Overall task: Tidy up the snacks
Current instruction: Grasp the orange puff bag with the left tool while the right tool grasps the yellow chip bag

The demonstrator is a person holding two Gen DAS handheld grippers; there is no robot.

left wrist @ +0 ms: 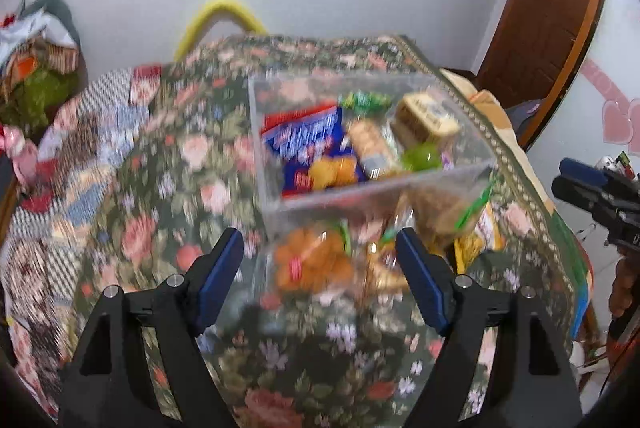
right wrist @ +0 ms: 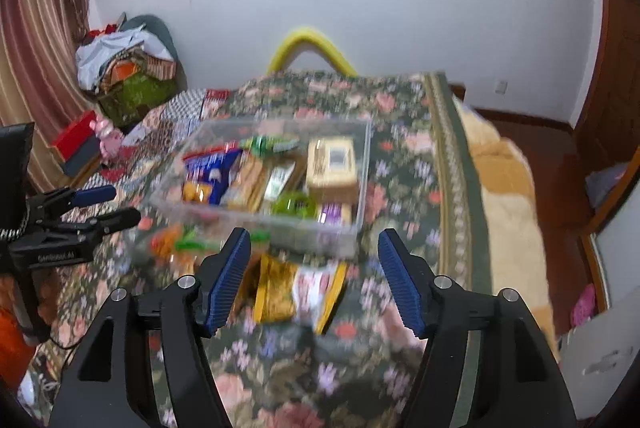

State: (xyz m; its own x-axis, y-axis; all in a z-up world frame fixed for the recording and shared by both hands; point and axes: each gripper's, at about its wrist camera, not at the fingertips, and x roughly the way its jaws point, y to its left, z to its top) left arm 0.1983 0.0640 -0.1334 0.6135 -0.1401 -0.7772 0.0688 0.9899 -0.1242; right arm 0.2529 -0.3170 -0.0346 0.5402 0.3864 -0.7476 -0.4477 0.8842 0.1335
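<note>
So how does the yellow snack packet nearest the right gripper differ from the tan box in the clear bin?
The yellow packet lies outside the clear bin on the floral cloth; the tan box already sits inside the bin. The packet is a flat, crinkly pouch; the box is rigid and blocky. The packet is bright yellow with a see-through window, the box plain tan with a dark label. Neither is gripped.

Bedspread (right wrist: 404, 164): dark green, pink floral. Bin (right wrist: 362, 180): clear. Gripper pads (right wrist: 230, 270): blue, ribbed. Loose packet (right wrist: 276, 288): gold-yellow. Bag (left wrist: 316, 264): orange contents.
</note>
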